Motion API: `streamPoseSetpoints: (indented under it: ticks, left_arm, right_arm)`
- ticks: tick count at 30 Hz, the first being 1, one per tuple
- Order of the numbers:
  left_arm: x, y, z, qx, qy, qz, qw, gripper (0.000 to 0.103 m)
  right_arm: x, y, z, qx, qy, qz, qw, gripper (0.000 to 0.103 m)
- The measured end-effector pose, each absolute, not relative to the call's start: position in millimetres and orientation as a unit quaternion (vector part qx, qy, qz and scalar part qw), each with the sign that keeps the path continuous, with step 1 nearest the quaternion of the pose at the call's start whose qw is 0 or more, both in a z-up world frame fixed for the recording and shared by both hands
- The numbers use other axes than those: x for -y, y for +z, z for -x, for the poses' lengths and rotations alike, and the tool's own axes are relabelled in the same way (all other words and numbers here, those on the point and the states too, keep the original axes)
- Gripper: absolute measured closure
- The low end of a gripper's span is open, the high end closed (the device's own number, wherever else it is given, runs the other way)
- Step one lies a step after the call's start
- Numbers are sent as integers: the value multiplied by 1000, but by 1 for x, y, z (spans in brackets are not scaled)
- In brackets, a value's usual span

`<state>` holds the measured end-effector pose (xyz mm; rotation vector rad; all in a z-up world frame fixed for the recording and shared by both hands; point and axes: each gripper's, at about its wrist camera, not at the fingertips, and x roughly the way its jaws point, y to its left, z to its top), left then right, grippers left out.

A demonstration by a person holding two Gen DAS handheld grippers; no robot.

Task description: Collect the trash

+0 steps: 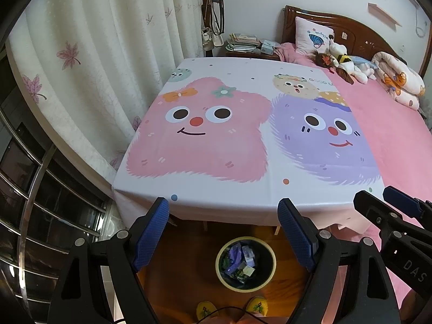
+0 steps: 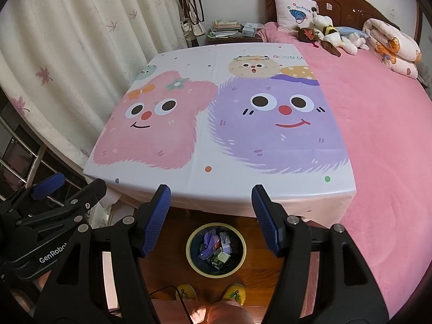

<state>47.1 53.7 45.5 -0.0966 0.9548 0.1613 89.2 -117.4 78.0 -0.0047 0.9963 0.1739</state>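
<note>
Nearest the lens, black plastic arms tipped with ribbed blue pads: left tool [image 1: 224,232] spread wide, nothing between its pads; right tool [image 2: 210,220] likewise agape and empty. Directly below and between both pairs of pads, on the glossy reddish-brown wooden floor [image 2: 172,243], a round dark waste bin with a pale yellow rim [image 2: 216,251], standing upright and already holding crumpled purple plastic wrappers and small cardboard packets [image 2: 216,245]. Just ahead of a pair of yellow embroidered slippers [image 2: 210,294] on the person's feet, bin roughly centred under each tool, slightly right of centre in the left wrist view, slightly left of centre in the right wrist view; neither tool plainly nearer. Beyond the bin, a worktop under a smooth, slightly shiny white cloth printed with a fluffy pink star face and a fuzzy purple face [image 1: 243,135], its front edge hanging down just behind the bin. No loose litter visible on that cloth in either view. To the right, touching the worktop's side, a bed with a plush pink blanket [image 2: 378,135], stuffed toys and a rolled quilt near the carved wooden headboard. To the left, cream curtains with maple-leaf print [image 1: 81,54]. By the look of things, collecting close to finished, with any remaining move likely a search for more scraps.
</note>
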Motion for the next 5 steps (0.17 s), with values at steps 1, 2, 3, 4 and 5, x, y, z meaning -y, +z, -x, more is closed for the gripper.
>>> streamPoseSetpoints:
  ticks: [1,2,3,4,5]
  left_arm:
    - [-56,45,-45,-459,78,46,884,19]
    - [-56,45,-46,-459,78,46,884,19]
    - [-53,46,-48,-459,78,46,884,19]
    - [-53,46,-48,-459,77,47,884,19]
    - [-58,45,-44,-460,78,47,883,19]
  right_arm:
    - [115,77,-89,-477,84,2,875,43]
    - [115,78,-89,-477,83,2,875,44]
    - [114,77,-89,-477,83,1,875,43]
    - [113,77,-89,-477,83,1,875,44]
    - [116,78,-89,-477,83,1,875,43]
